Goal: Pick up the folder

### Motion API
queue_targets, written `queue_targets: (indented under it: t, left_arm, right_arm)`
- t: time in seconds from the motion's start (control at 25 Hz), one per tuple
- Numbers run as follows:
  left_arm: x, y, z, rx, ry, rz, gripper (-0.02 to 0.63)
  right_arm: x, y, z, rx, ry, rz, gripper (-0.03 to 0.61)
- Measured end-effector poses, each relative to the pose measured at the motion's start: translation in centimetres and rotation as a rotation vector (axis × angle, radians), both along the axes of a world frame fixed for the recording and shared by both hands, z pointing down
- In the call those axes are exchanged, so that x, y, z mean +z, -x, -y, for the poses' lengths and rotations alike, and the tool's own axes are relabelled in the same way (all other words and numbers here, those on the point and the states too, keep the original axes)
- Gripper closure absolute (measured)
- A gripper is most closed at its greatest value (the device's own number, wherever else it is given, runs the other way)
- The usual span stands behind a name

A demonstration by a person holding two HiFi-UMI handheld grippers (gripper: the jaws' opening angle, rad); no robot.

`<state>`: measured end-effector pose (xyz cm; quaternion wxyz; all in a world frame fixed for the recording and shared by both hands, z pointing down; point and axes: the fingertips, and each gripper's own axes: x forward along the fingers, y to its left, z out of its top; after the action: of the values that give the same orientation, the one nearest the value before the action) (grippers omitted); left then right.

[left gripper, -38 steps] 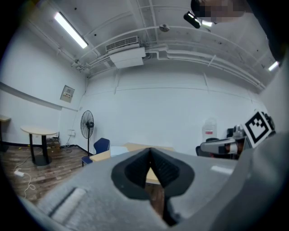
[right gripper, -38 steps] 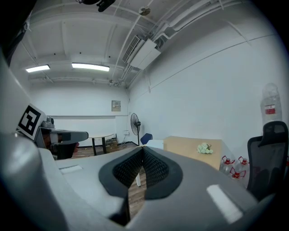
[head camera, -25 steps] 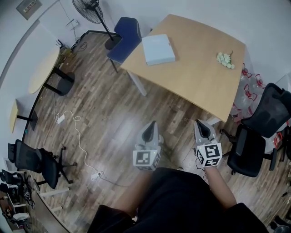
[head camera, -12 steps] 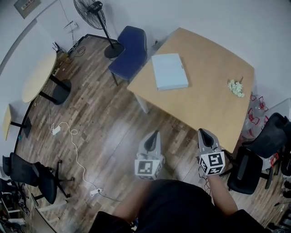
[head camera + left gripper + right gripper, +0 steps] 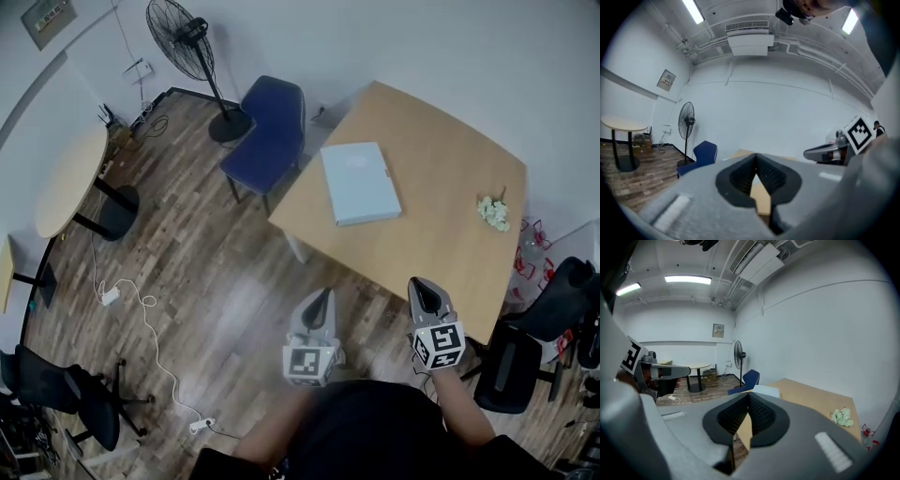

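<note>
Closer now: against the earlier head views the table (image 5: 441, 225) sits larger and nearer the middle of the picture, and both grippers have been carried forward toward it, so the person is walking up to it. Folder (image 5: 361, 183), pale blue, lies flat and untouched on the table top, toward the table's left edge, on the side where the blue chair (image 5: 272, 127) is drawn up. A small bunch of pale flowers (image 5: 494, 212) lies at the table's opposite, right edge, well apart from the folder. Left gripper (image 5: 323, 295) hangs over bare floor just short of the table's near edge. Right gripper (image 5: 420, 286) shows its tip at that near edge; whether it is above the top cannot be read. Both point toward the table, side by side, which reads as a carrying posture for the walk rather than a reach. Jaws: in each gripper view the ribbed pads meet at the tip with nothing between them, so both claws are fully closed and empty. Judgement: approach only, pick not begun. The jaws must part before any grasp, and because the folder lies flat, its edge nearest the table's side looks the likeliest place to pinch.
</note>
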<state>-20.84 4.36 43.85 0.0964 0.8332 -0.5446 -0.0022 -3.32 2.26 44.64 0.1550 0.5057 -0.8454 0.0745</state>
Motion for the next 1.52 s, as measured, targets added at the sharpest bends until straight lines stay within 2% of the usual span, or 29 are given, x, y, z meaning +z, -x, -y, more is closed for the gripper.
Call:
queue_targets:
  t: [0.28, 0.52, 0.8, 1.0, 1.16, 1.36, 1.52]
  left_arm:
    - [0.1, 2.0, 3.5, -0.001, 0.001, -0.036, 0.611]
    - [0.2, 3.6, 3.7, -0.039, 0.008, -0.07, 0.611]
    - [0.1, 3.9, 3.7, -0.076, -0.017, -0.036, 0.611]
    - [0.7, 4.8, 4.9, -0.119, 0.014, -0.014, 0.611]
    - [1.0, 4.9, 7.9, -0.141, 0.03, 0.002, 0.611]
    - [1.1, 2.9, 13.1, -0.089, 0.035, 0.028, 0.611]
    - [2.2, 0.4, 18.2, -0.049, 0.053, 0.055, 0.611]
  right_arm:
    - [0.9, 2.3, 3.0, -0.001, 0.016, -0.029, 0.578]
    - [2.0, 3.7, 3.1, -0.014, 0.025, -0.035, 0.578]
    - [3.2, 4.0, 3.5, -0.047, 0.034, -0.014, 0.578]
    - [3.7, 4.4, 5.7, -0.068, 0.031, 0.01, 0.578]
    - [4.3, 4.4, 9.1, -0.08, 0.038, 0.029, 0.578]
    - [4.9, 3.1, 14.0, -0.056, 0.047, 0.051, 0.578]
    - [6.0, 0.6, 18.1, -0.017, 0.073, 0.06, 0.578]
